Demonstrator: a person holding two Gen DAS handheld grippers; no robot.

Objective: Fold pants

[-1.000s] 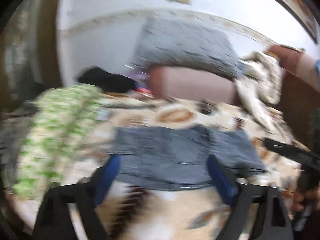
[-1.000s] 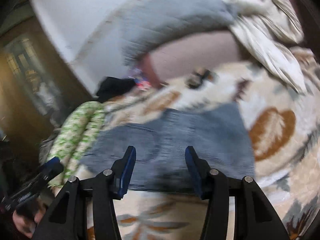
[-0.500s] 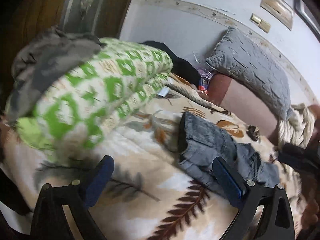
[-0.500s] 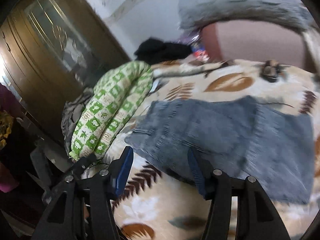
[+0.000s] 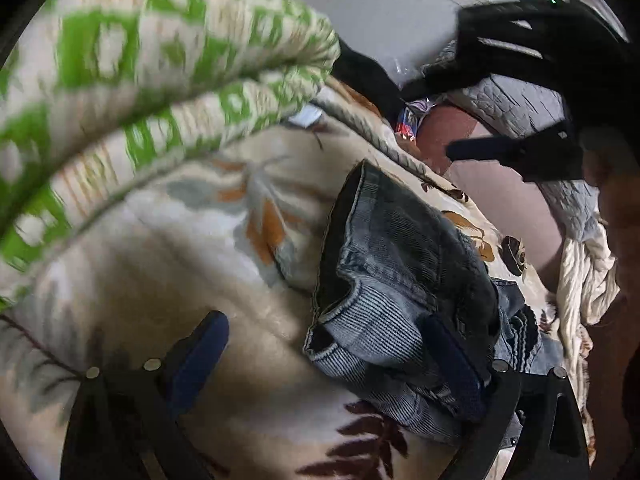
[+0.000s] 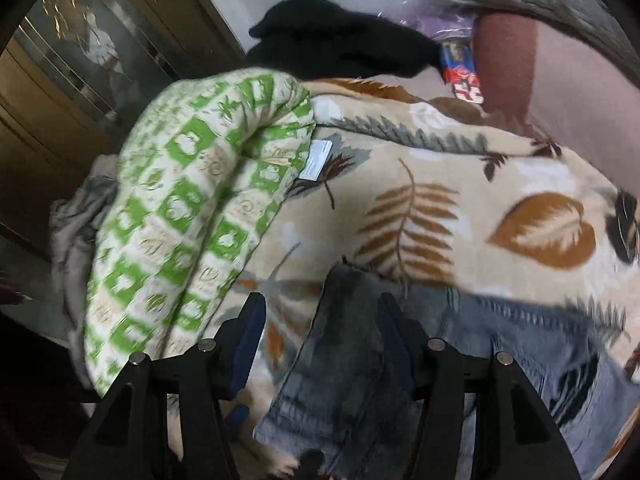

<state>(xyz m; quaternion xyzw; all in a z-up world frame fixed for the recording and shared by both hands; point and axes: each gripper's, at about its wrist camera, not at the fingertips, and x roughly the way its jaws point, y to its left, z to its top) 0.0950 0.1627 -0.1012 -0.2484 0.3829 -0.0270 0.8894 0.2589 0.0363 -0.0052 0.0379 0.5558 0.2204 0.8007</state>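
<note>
Grippers hovering, both spread, pinching nothing | left gripper [image 5: 328, 356]: jeans [image 5: 404, 280] lying bunched against its right finger, on leaf blanket [image 5: 168, 280] | right gripper [image 6: 320, 332]: jeans [image 6: 348, 344] lying between and beyond its fingers | green quilt [image 6: 192, 216] sitting ahead-left | black cloth [image 6: 340, 40] lying far ahead

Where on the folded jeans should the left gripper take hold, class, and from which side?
Grip the thick hemmed edge of the jeans nearest the left gripper, coming in low from the leaf-print blanket side. There the layers lie stacked and lifted, so open jaws can straddle them.
</note>
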